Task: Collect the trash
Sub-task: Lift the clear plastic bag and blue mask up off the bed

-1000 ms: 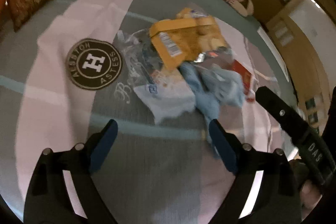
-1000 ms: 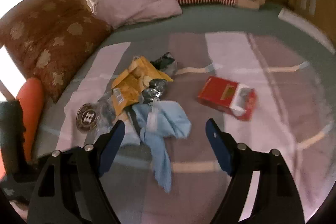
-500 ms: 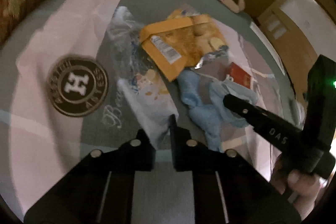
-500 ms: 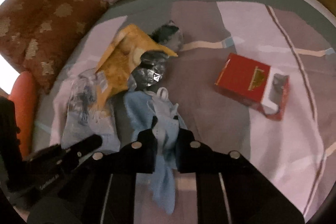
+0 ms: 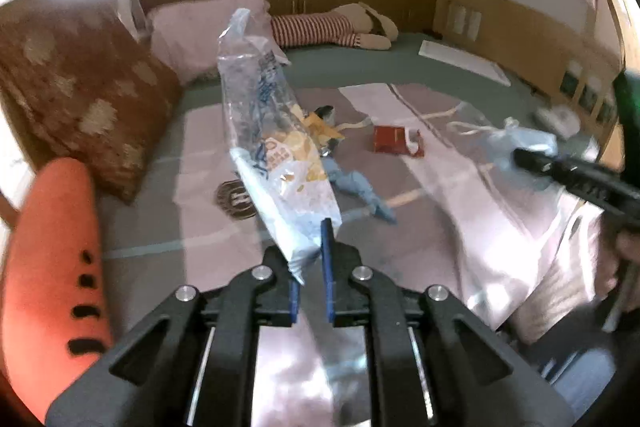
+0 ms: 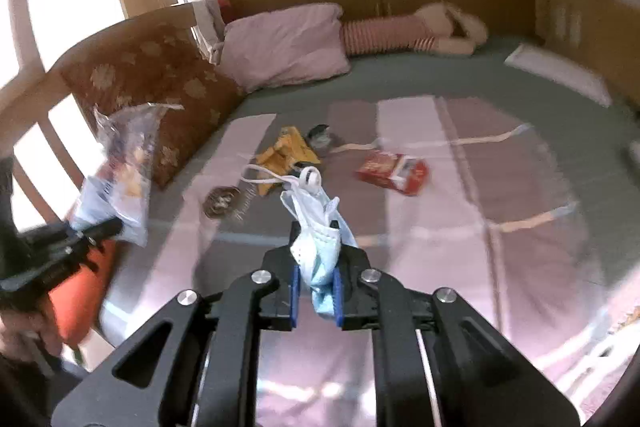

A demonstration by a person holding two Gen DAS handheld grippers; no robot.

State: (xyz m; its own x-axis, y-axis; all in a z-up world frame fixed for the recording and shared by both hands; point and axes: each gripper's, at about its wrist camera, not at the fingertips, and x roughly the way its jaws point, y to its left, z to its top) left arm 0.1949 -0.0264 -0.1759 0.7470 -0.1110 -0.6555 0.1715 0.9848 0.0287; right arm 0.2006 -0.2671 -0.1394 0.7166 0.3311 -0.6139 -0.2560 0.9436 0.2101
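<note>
My left gripper is shut on a clear plastic snack bag and holds it up above the bed; the bag also shows in the right wrist view. My right gripper is shut on a light blue face mask, lifted off the bed; it shows in the left wrist view. On the bedspread lie a yellow chip bag, a red carton and another blue mask.
A brown patterned cushion, a pink pillow and a striped plush toy lie at the head of the bed. An orange chair back stands at the left. Wooden cabinets line the far wall.
Both grippers, shut on their items half a second ago, have lifted up and back from the bed. The plastic bag and blue mask came off the pile with them.
</note>
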